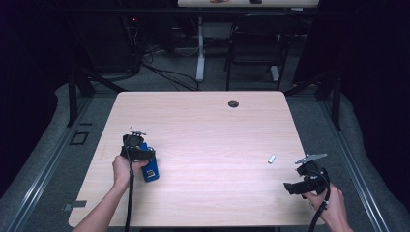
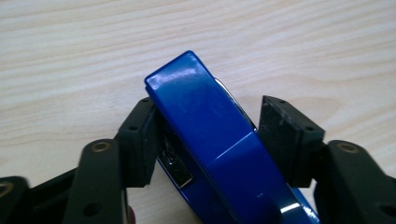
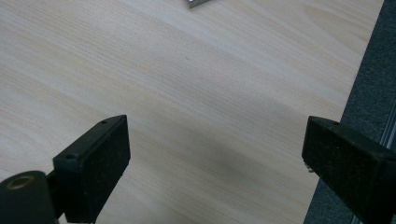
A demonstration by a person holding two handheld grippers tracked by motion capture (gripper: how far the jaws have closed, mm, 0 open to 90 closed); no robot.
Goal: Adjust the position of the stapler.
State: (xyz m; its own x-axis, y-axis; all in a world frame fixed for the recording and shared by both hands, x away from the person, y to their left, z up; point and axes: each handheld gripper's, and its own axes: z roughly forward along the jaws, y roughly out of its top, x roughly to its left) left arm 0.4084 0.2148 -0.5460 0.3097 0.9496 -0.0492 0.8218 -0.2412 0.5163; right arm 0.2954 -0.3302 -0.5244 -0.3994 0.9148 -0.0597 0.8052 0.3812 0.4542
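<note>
A glossy blue stapler lies on the pale wooden table near its left front. My left gripper comes down over it from the hand at the left. In the left gripper view the stapler runs slantwise between the two black pads, which press on its sides; a metal part shows under its left flank. My right gripper is at the table's right front corner. Its jaws stand wide open over bare wood, with nothing between them.
A small silvery metal piece lies on the table ahead of the right gripper, at the top edge of its view. A round cable hole is at the table's far side. The right table edge and grey floor are close.
</note>
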